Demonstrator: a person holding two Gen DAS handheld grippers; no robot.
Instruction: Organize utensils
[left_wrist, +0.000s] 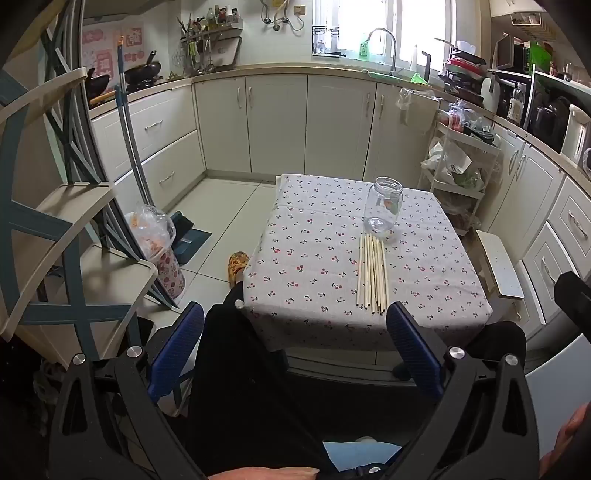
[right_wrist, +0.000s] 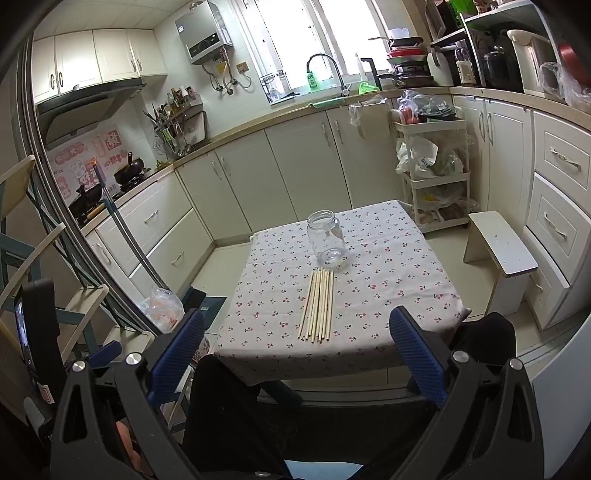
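Several pale wooden chopsticks (left_wrist: 372, 275) lie side by side on a small table with a cherry-print cloth (left_wrist: 314, 229); they also show in the right wrist view (right_wrist: 318, 304). An empty clear glass jar (left_wrist: 383, 205) stands upright just behind them, also seen in the right wrist view (right_wrist: 327, 238). My left gripper (left_wrist: 295, 317) is open and empty, held back in front of the table's near edge. My right gripper (right_wrist: 297, 325) is open and empty too, at the near edge, short of the chopsticks.
A white stool (right_wrist: 498, 254) stands right of the table (right_wrist: 388, 266). A storage cart (right_wrist: 432, 173) with bags is behind it. A folding rack (left_wrist: 55, 221) and a bin with a plastic bag (left_wrist: 159, 243) are at the left. Kitchen cabinets (left_wrist: 277, 122) ring the room.
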